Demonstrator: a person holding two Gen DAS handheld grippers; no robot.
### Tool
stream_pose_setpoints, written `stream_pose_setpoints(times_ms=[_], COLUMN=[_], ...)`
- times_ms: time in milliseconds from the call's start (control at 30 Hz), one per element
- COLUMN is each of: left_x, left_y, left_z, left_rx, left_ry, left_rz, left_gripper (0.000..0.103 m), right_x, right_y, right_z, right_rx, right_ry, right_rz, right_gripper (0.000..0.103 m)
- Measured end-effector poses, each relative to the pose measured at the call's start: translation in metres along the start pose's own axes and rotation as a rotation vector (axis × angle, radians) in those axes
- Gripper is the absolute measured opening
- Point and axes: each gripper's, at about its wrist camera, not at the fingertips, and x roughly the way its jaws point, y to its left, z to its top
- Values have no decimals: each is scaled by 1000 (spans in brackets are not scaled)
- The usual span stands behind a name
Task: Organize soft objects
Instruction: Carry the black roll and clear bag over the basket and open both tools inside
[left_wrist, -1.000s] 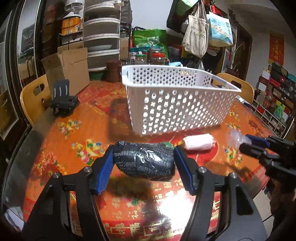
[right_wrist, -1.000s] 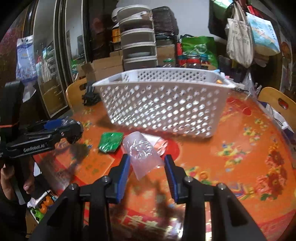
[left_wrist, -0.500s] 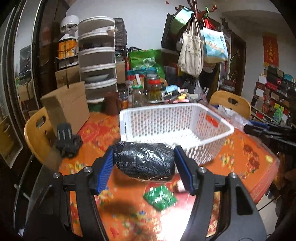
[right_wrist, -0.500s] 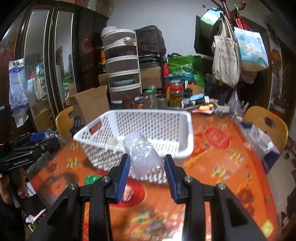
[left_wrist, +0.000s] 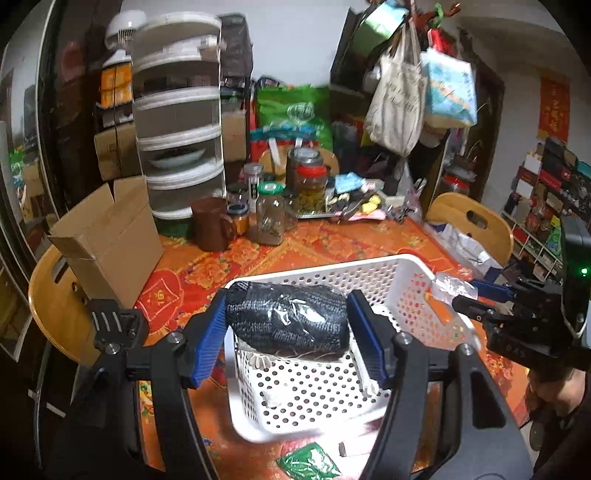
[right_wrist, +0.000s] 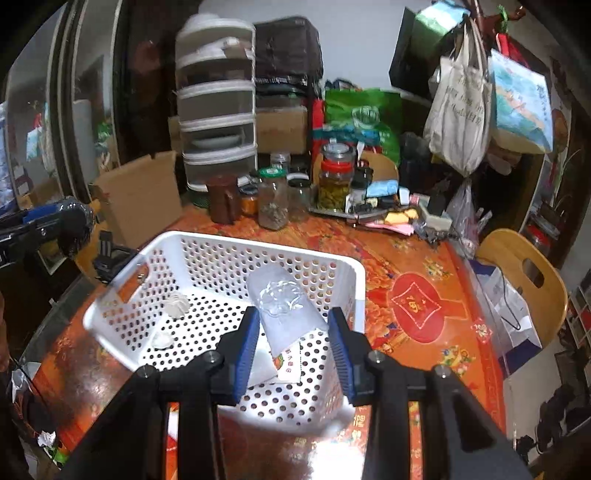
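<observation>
- Basket (right_wrist: 354, 280) on the table already holds a few small items.
- Left gripper (left_wrist: 286, 325) clamps a black bundle (left_wrist: 288, 319) above the basket.
- Right gripper (right_wrist: 291, 332) clamps a clear packet (right_wrist: 284, 306) over it.
- Green packet (left_wrist: 308, 461) lies outside, not yet binned.

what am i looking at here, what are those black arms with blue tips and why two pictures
No robot here: a person holds a hand-held gripper in each hand, each with a fisheye camera looking along its two blue-padded fingers. One picture comes from each gripper.

In the left view, the left gripper is shut on a black knit bundle wrapped in clear film, above a white basket. The other gripper shows at the right edge.

In the right view, the right gripper is shut on a clear plastic packet, also above the basket, which already holds a few small pale items.

The table has an orange flowered cloth, with jars, a cardboard box and a green packet on it.
</observation>
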Motion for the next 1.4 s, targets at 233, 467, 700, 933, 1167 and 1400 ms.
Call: stream_pose_setpoints(times_ms=[233, 467, 700, 933, 1167, 1400], left_x=[92, 150, 165, 173, 171, 146], left_y=[-6, -17, -16, -13, -11, -6], left_z=[-4, -33, -46, -52, -51, -45], left_rx=[-20, -12, 8, 8, -3, -25], left_ry=[194, 337, 374, 380, 366, 275], left_rz=[21, 11, 34, 46, 42, 24], left_gripper=[62, 62, 62, 62, 71, 95], right_x=[53, 97, 111, 114, 109, 78], right_y=[4, 19, 23, 20, 17, 18], right_z=[4, -4, -8, -10, -13, -11], right_rx=[-11, -72, -73, -39, -16, -6], right_ry=[135, 244, 264, 256, 238, 138], right_rz=[4, -27, -30, -7, 21, 22], right_gripper=[37, 37, 37, 38, 45, 79])
